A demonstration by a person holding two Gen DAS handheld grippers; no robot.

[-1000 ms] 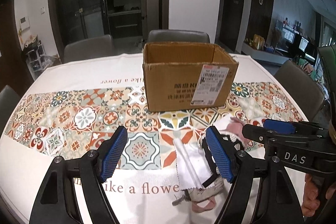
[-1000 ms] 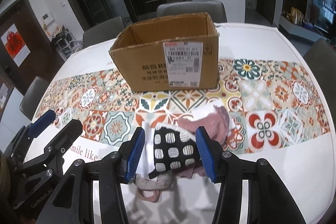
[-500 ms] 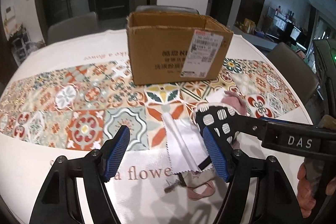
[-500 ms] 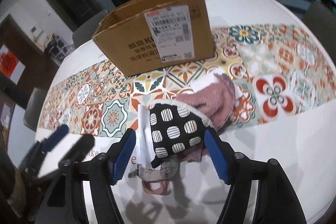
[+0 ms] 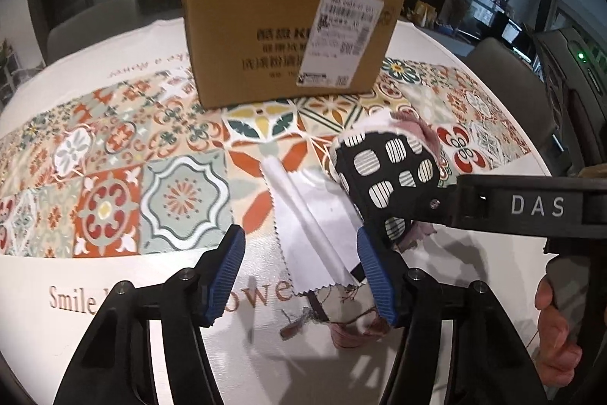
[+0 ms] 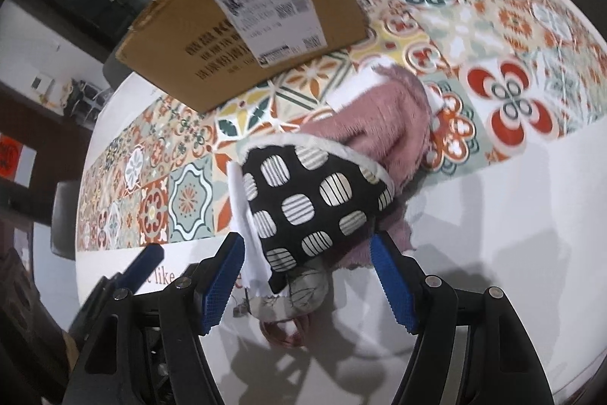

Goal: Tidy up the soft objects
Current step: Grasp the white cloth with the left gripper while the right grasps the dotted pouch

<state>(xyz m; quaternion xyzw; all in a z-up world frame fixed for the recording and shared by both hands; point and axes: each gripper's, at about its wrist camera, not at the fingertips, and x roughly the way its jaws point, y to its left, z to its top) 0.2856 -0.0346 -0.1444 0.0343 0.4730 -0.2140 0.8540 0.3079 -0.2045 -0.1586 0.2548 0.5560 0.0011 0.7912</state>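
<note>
The soft objects lie in a small heap on the table (image 5: 474,272), in front of the cardboard box (image 5: 265,37) and partly on the patterned tile strip of the tablecloth (image 5: 114,185). Uppermost is a black cloth with striped white spots (image 6: 303,204), domed up and edged with a pale rim; a pink fuzzy cloth (image 6: 383,124) spreads out behind and beside it, toward the box. A white swatch with pinked edges (image 5: 315,226) lies flat against the black cloth's side, and under the heap's near end a grey printed scrap (image 6: 303,291) and some reddish cord (image 6: 284,329) show. The right gripper (image 6: 307,276) is tilted down over the heap, its blue pads spread with the black cloth and the white swatch between them; the left pad is just beside the swatch, but no pad presses on anything. The left gripper (image 5: 299,276) also points down, jaws apart and having just been closing, with the near end of the white swatch between them and not pinched. In the left wrist view the right gripper's black body crosses from the right, held by a hand (image 5: 557,314) at the edge. The box stands upright, a shipping label (image 5: 341,37) on its near face.
</note>
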